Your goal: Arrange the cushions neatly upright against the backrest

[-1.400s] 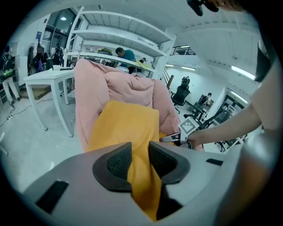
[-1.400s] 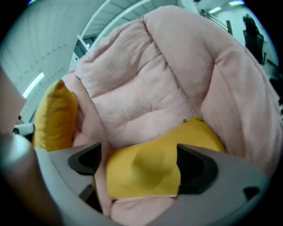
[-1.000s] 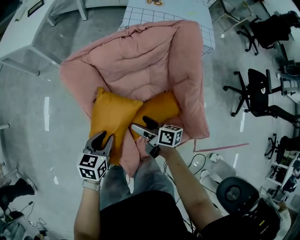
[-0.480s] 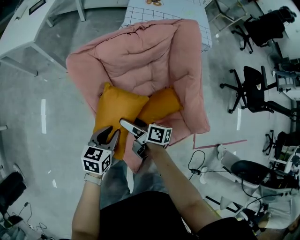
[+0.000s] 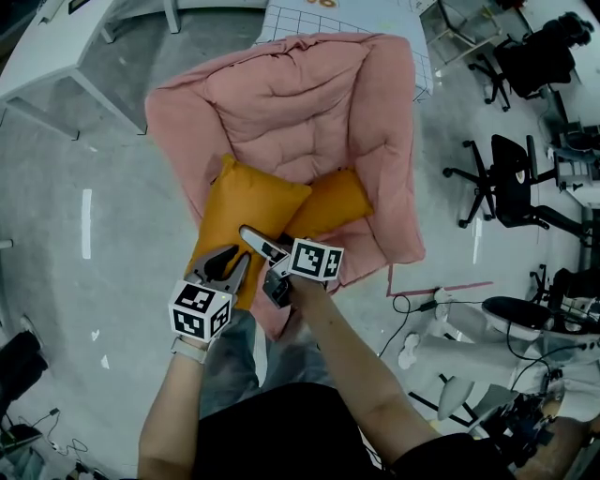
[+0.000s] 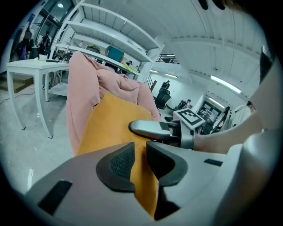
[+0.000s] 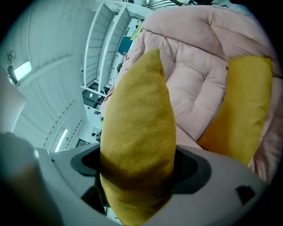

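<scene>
Two orange cushions lie on the seat of a pink padded sofa (image 5: pixel 300 103). The left cushion (image 5: pixel 246 214) leans to the left, and the right cushion (image 5: pixel 330 199) lies beside it. My left gripper (image 5: pixel 228 264) is at the left cushion's near edge. Its jaws are closing and pinch a thin fold of that cushion (image 6: pixel 110 123) between the pads (image 6: pixel 140 160). My right gripper (image 5: pixel 266 266) straddles the same cushion's right side. Its wide jaws are closing, and the plump cushion (image 7: pixel 137 123) fills the gap (image 7: pixel 137 171). The other cushion (image 7: pixel 246 110) shows to the right.
A white table (image 5: pixel 56 66) stands at the upper left and a gridded board (image 5: pixel 347 19) behind the sofa. Black office chairs (image 5: pixel 511 178) and floor cables (image 5: pixel 412 307) lie to the right. The person's legs are just in front of the sofa's near edge.
My left gripper has moved up and right onto the left cushion's near edge and narrowed on it. My right gripper's jaws have drawn in slightly around the same cushion.
</scene>
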{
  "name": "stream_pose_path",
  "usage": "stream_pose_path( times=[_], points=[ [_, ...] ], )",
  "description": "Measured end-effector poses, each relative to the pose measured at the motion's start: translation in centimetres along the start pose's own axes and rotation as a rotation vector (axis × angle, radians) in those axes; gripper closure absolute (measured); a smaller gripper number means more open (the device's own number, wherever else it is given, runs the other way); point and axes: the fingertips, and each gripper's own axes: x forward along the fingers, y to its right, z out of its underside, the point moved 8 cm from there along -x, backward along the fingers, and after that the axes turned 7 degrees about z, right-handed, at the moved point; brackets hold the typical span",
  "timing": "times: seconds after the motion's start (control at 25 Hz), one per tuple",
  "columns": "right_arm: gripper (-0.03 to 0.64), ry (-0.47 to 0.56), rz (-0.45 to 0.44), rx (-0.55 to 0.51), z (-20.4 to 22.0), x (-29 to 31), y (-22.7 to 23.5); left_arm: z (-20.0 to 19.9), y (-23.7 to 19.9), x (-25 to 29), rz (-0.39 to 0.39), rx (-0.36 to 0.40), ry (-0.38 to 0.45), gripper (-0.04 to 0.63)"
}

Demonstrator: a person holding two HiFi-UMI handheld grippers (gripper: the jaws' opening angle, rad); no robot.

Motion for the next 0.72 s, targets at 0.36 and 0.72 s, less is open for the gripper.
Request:
stream_pose_path(
  times=[0.36, 0.72],
  points=[
    [0.235, 0.081, 0.019, -0.015, 0.2, -3.2, -0.7, -0.2, 0.6, -2.6, 0.040, -0.019, 0.010, 0.526],
    [0.241, 0.214, 0.170, -0.186, -6.1, -11.4, -0.6, -1.6, 2.0, -4.9, 0.060, 0.019, 0.020, 0.525]
  ],
)
